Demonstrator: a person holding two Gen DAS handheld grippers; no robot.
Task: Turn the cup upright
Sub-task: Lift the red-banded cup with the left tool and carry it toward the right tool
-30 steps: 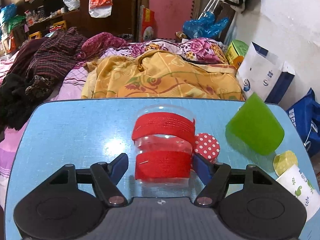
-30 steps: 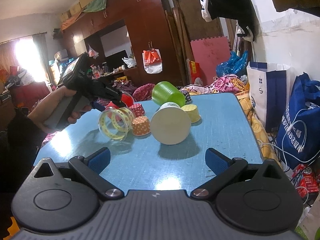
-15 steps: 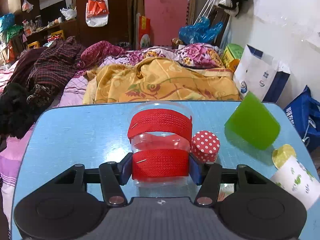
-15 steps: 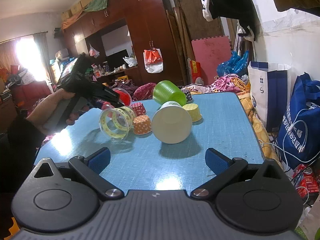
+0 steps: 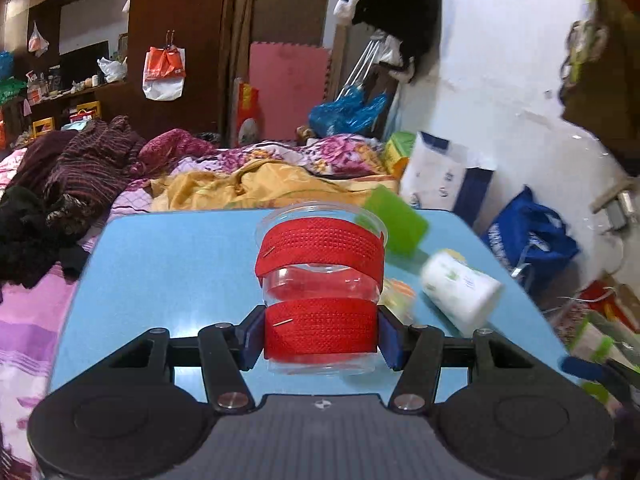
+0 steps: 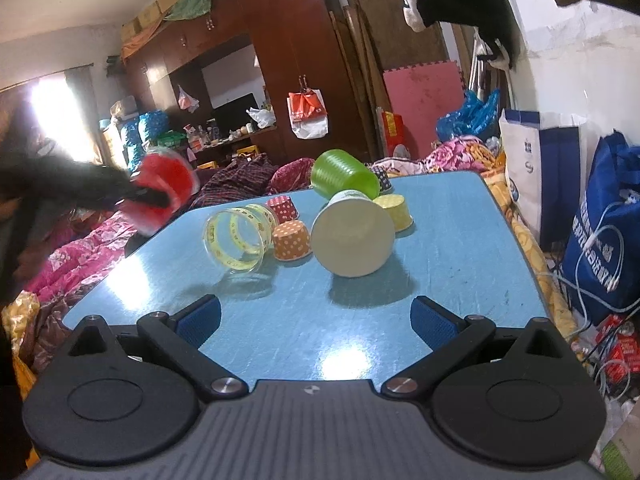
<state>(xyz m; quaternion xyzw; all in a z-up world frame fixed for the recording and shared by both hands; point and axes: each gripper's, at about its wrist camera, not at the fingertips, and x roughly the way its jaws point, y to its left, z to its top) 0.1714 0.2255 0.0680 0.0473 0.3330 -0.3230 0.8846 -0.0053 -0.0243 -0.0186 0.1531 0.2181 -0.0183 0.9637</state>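
Observation:
My left gripper (image 5: 320, 338) is shut on a clear plastic cup with two red bands (image 5: 320, 280), its blue pads pressing the lower band. The cup is held off the blue table (image 5: 168, 264). In the right wrist view the same cup (image 6: 162, 190) is a red blur, lifted above the table's left edge in the left gripper. My right gripper (image 6: 316, 320) is open and empty, low over the near part of the table (image 6: 440, 280).
On the table lie a clear cup with yellow bands (image 6: 236, 238), a white paper cup (image 6: 354, 236) and a green cup (image 6: 344, 178), all on their sides. Small dotted cupcake cups, orange (image 6: 291, 240), red (image 6: 283, 208) and yellow (image 6: 394, 212), stand among them. Bedding lies beyond the table.
My left gripper closed on the red-banded cup and lifted it off the table, swinging up and to the left. The right gripper stayed still and open.

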